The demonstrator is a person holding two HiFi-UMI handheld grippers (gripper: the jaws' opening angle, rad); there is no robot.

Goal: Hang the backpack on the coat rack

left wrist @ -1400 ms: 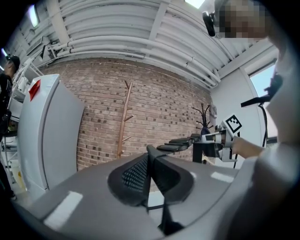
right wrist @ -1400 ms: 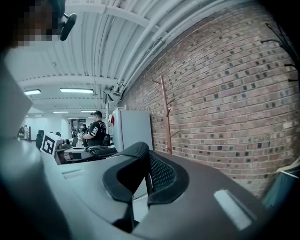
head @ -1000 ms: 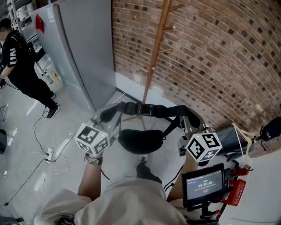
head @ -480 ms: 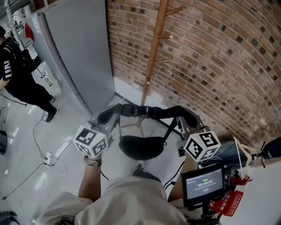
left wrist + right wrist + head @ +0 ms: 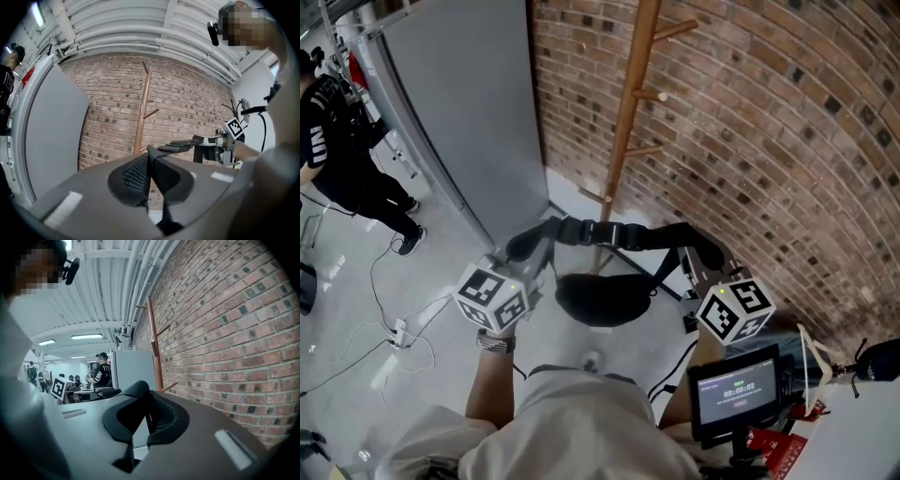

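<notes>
The black fabric backpack (image 5: 602,300) hangs in the air on our side of the tall wooden coat rack (image 5: 626,122). In the head view it sits low, by the rack's foot, and it is not yet on any peg. Its padded black shoulder strap (image 5: 623,234) is stretched nearly level between the two grippers and crosses in front of the rack's pole. We cannot tell whether strap and pole touch.

The left gripper (image 5: 534,248) stands left of the rack with its jaws pressed together on one end of the strap. In the left gripper view we see the thin dark webbing pinched between the pads and running off toward the other gripper. The right gripper (image 5: 701,258) stands right of the rack, its jaws likewise closed tight on the opposite end of the strap. The bag's rounded body sags below the strap, between the two grippers.

The rack's short wooden pegs (image 5: 661,94) angle upward from the pole, well above the strap. Behind the rack rises a red-brown brick wall (image 5: 787,141). Just left of the rack stands a tall grey metal cabinet (image 5: 459,103). Beyond it, farther left, is a person in black clothes (image 5: 337,141). White cables (image 5: 403,333) lie on the pale grey floor (image 5: 356,375) left of the rack's foot.
</notes>
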